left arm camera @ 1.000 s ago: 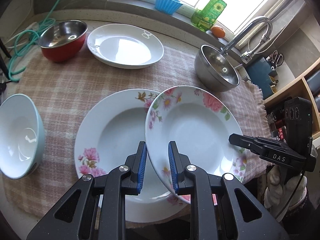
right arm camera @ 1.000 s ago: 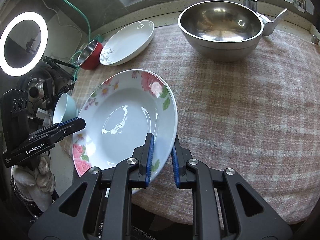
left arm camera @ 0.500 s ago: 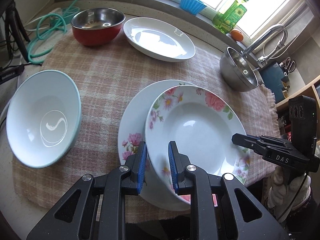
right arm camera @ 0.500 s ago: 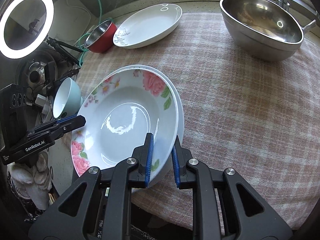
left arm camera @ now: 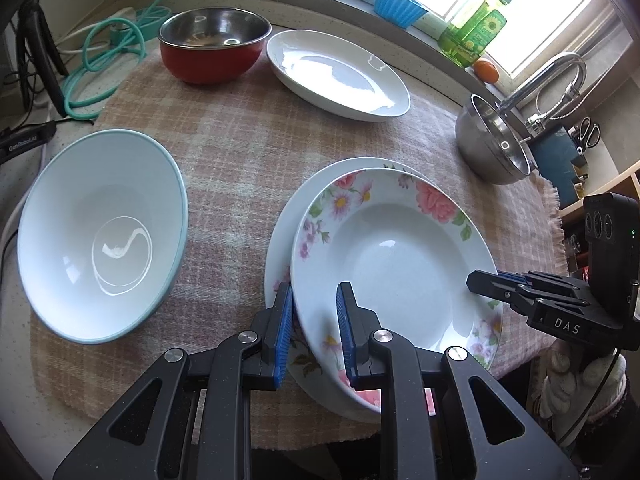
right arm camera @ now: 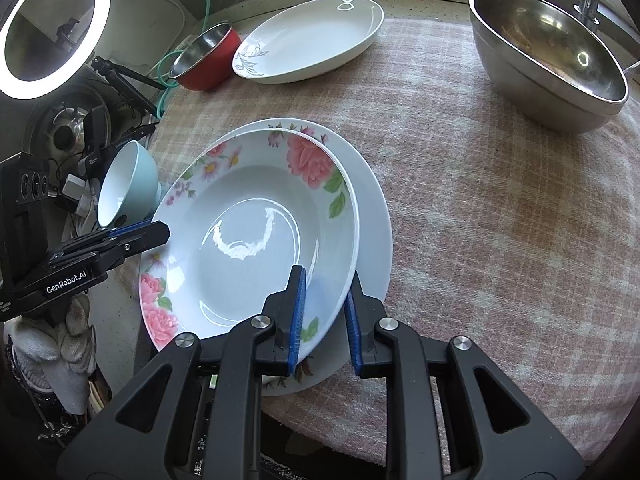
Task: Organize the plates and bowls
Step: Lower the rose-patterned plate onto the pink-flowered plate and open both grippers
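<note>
A deep floral plate (left arm camera: pixel 400 264) (right arm camera: pixel 248 240) is held by its near rim from both sides. My left gripper (left arm camera: pixel 315 300) is shut on its left rim, and my right gripper (right arm camera: pixel 325 284) is shut on its right rim. The plate sits tilted, nested over a second floral plate (left arm camera: pixel 288 216) (right arm camera: pixel 372 216) lying on the checked cloth (left arm camera: pixel 240 140). Each gripper also shows in the other's view: the right gripper (left arm camera: pixel 480 280), the left gripper (right arm camera: pixel 160 234). A light blue bowl (left arm camera: pixel 100 232) rests tipped at the left.
A red steel-lined bowl (left arm camera: pixel 212 48) and a white oval dish (left arm camera: pixel 336 72) stand at the back. A large steel bowl (left arm camera: pixel 492 148) sits by the faucet (left arm camera: pixel 540 80) at the right. A teal hose (left arm camera: pixel 104 56) lies coiled back left. A ring light (right arm camera: pixel 56 28) stands left.
Both grippers have carried the upper floral plate leftward and slightly down. It overlapped only the lower plate's right side; now it covers nearly all of it.
</note>
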Action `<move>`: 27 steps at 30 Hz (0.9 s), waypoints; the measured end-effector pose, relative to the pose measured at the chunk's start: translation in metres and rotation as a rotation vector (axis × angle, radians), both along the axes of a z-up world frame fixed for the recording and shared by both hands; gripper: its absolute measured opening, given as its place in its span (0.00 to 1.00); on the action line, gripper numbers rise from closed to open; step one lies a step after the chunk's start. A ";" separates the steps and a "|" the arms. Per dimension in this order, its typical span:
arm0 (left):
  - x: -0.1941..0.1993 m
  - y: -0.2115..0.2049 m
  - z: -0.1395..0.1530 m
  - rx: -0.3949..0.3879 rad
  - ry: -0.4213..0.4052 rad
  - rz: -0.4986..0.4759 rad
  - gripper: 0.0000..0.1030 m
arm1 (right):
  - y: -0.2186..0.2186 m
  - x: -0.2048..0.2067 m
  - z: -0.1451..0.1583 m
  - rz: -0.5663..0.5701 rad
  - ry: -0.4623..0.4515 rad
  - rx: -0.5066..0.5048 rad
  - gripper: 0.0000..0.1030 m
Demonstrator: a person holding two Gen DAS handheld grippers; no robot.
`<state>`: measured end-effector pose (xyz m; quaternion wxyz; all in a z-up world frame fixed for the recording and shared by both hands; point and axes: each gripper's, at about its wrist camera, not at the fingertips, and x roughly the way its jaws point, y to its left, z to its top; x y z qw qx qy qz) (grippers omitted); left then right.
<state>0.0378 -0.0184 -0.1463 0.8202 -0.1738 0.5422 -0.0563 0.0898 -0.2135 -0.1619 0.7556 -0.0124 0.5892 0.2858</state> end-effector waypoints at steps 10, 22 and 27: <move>0.000 0.003 0.001 0.001 0.007 0.014 0.19 | 0.010 -0.003 0.001 0.038 -0.015 -0.052 0.24; -0.003 -0.005 0.001 0.027 0.015 -0.021 0.19 | 0.005 -0.003 0.003 0.019 -0.019 -0.049 0.35; -0.002 -0.006 0.004 0.035 0.007 -0.029 0.19 | 0.004 -0.004 0.004 0.016 -0.019 -0.050 0.35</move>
